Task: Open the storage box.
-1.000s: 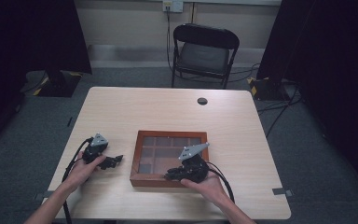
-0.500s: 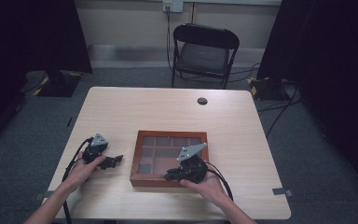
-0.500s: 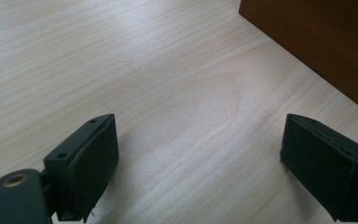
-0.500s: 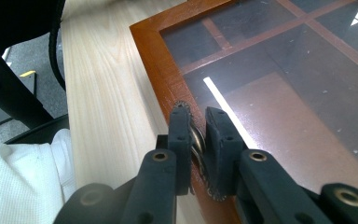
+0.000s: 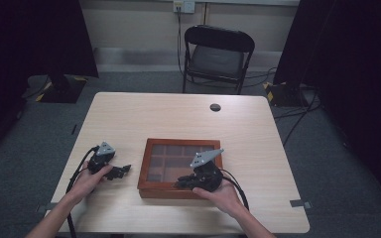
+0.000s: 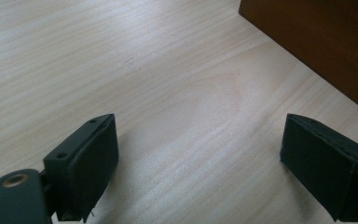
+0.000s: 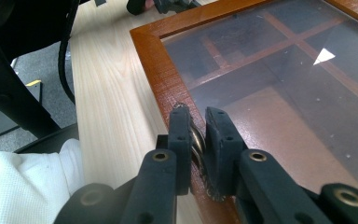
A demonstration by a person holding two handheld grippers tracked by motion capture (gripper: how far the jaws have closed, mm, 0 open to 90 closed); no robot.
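Wood box (image 5: 178, 168) sits mid-table (image 5: 178, 119), and nothing has shifted since a second ago: both hands hold station. From above, the right gripper (image 5: 182, 184) is at its near rim. Left gripper (image 6: 200, 158): jaws spread wide, empty, over bare table beside the box wall. Right gripper view: jaws clamped on the metal latch (image 7: 196, 140) at the lid edge, likely ready to lift. Nothing blocks it.

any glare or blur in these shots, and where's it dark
High view: table evenly lit, the sides of the room nearly black. Right gripper view: the box lid's pane shows a small bright white glint and a hazy sheen; the right gripper is sharp, shut on a metal clasp. Left gripper view: the left gripper casts soft shadows on the wood.
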